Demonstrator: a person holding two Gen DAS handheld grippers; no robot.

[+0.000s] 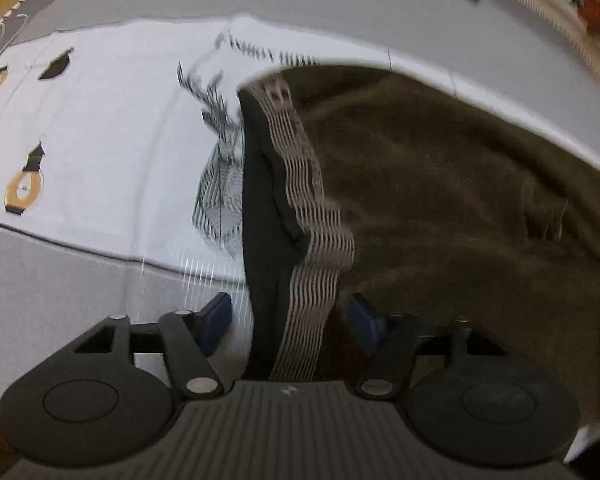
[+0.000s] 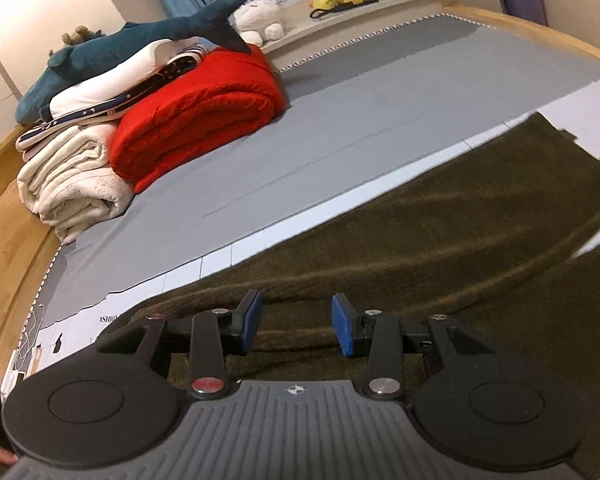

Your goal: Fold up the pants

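Left wrist: pants point(image 1: 440, 184) waistband between spread left gripper point(image 1: 292, 320), unpinched; right gripper point(image 2: 296, 324) open above pants.

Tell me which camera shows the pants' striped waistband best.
Left wrist view: the striped waistband runs up the frame's middle between the open jaws. The right wrist view shows only the olive pants fabric, no waistband.

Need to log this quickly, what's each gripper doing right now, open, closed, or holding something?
Left gripper: open, the pants' waistband runs between its pads, not pinched.
Right gripper: open, over the olive pants, holding nothing.
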